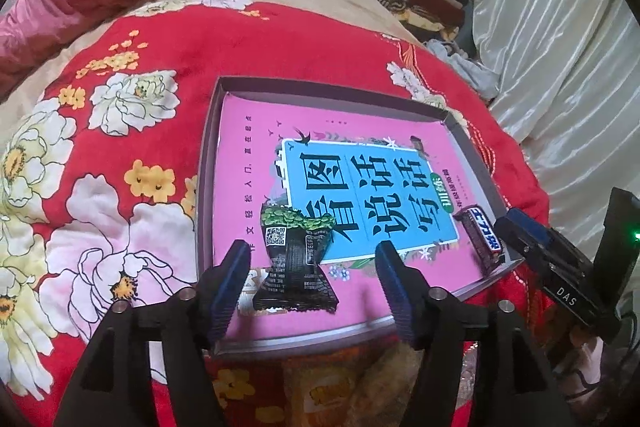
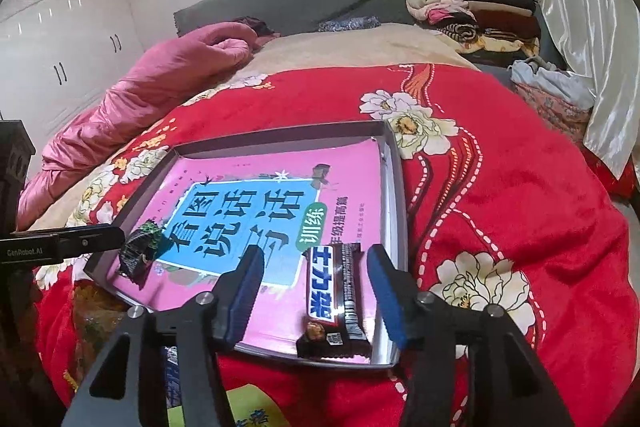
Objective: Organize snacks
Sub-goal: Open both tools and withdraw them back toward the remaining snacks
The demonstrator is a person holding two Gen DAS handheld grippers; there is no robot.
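A shallow grey box (image 1: 206,163) (image 2: 394,163) lined with a pink book cover lies on the red flowered bedspread. A black and green snack packet (image 1: 294,259) (image 2: 140,247) lies in its near left corner. A dark Snickers bar (image 2: 334,297) (image 1: 482,231) lies in its near right corner. My left gripper (image 1: 312,279) is open, its fingers either side of the black and green packet, apart from it. My right gripper (image 2: 316,291) is open around the Snickers bar, not touching it. The right gripper also shows at the right edge of the left wrist view (image 1: 560,267).
More snack packets (image 1: 320,387) (image 2: 240,415) lie on the bedspread (image 2: 500,187) just below the box's near edge, partly hidden by the grippers. A pink duvet (image 2: 140,99) lies at the left. Folded clothes (image 2: 472,7) are stacked at the back right, by a white curtain (image 1: 560,47).
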